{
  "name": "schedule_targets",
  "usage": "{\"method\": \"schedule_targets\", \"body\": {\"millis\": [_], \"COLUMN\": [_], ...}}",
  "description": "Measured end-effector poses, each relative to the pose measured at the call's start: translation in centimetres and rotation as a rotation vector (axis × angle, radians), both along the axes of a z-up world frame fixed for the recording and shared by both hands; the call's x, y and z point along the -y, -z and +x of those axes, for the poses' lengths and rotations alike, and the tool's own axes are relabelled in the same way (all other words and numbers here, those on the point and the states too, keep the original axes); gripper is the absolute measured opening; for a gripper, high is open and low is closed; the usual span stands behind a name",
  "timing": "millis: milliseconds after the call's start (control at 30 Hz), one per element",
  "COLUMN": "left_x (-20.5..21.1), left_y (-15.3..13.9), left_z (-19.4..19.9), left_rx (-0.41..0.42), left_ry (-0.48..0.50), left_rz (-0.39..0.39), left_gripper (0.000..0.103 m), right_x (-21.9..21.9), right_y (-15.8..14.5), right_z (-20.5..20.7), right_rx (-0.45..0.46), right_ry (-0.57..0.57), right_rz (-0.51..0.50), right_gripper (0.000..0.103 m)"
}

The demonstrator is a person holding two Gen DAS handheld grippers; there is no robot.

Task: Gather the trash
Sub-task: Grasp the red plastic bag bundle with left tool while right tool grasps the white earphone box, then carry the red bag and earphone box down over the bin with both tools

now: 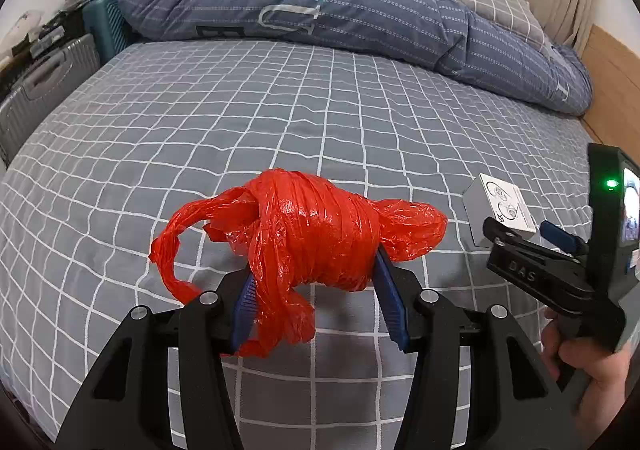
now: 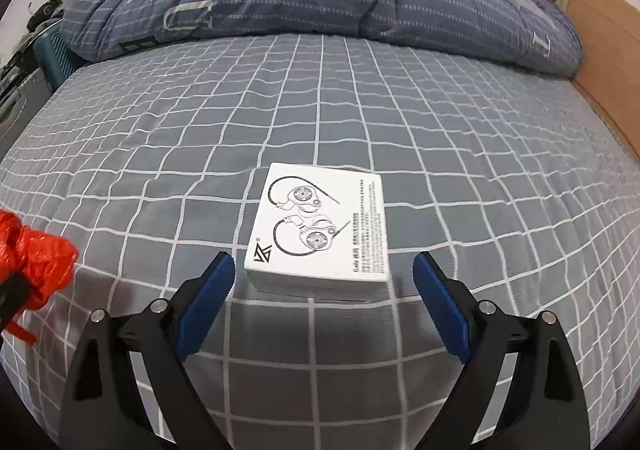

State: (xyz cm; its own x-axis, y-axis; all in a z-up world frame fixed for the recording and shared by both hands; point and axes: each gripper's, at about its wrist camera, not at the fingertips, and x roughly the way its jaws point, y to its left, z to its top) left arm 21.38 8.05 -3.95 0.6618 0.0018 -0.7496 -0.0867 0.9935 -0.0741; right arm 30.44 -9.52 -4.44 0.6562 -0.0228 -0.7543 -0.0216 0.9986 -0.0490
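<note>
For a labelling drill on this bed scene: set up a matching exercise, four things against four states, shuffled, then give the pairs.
Things:
1. red plastic bag
2. white earphone box
3. blue quilt
4. right gripper

States:
A. bunched along the bed's far side
B. open, fingers either side of a box's near edge, not touching
C. clamped between blue fingers
D. lying flat on the checked sheet

Pairs: 1-C, 2-D, 3-A, 4-B

Box (image 2: 318, 228) on bed (image 2: 440, 129), right of bag (image 1: 312, 238).
</note>
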Motion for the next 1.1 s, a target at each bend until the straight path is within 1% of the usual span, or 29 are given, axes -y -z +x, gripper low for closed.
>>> {"method": "schedule_targets", "body": {"millis": [33,67,100,200,333,433,600,700,933,1100], "left_x": [0.1,0.2,0.3,0.7,1.1,1.5,2.3,2.8,4.2,5.2], "left_y": [0.1,0.1,0.3,0.4,0.0,-0.2,-0.5,-0.9,-0.9,-1.4], "left_z": [0.0,0.0,0.0,0.0,-0.3,-0.7,-1.7,-2.6,-4.7,-6.8], "left_rx": [-0.002,-0.006,-0.01,-0.013,-0.006,0.0,0.004,0.021,0.023,0.038], "left_ry": [0.002,0.004,0.009,0.015,0.011,0.017,0.024,0.023,0.047,0.058], "left_rz": [0.0,-0.001,0.0,0.005,0.002,-0.001,-0.001,-0.003,0.037,0.045], "left_gripper": [0.051,0.051,0.051,0.051,0.051,0.051,0.051,0.051,0.051,0.051], "right_x": [0.0,0.0,0.1,0.2,0.3,0.8,1.8,2.7,4.0,4.9], "right_y": [0.2,0.4,0.5,0.0,-0.7,-1.7,-3.6,-4.6,-5.9,-6.9], "right_z": [0.2,0.5,0.6,-0.1,-1.7,-3.1,-5.3,-7.3,-12.7,-14.7], "right_rx": [-0.006,-0.024,-0.033,-0.011,0.026,0.059,0.098,0.128,0.169,0.178], "right_ry": [0.011,0.015,0.024,0.018,-0.007,-0.015,-0.024,-0.024,-0.053,-0.054], "right_rz": [-0.001,0.006,0.015,0.017,-0.019,-0.026,-0.003,-0.007,-0.003,0.021], "right_gripper": [0.072,0.067,0.067,0.067,0.067,0.067,0.067,0.067,0.067,0.067]}}
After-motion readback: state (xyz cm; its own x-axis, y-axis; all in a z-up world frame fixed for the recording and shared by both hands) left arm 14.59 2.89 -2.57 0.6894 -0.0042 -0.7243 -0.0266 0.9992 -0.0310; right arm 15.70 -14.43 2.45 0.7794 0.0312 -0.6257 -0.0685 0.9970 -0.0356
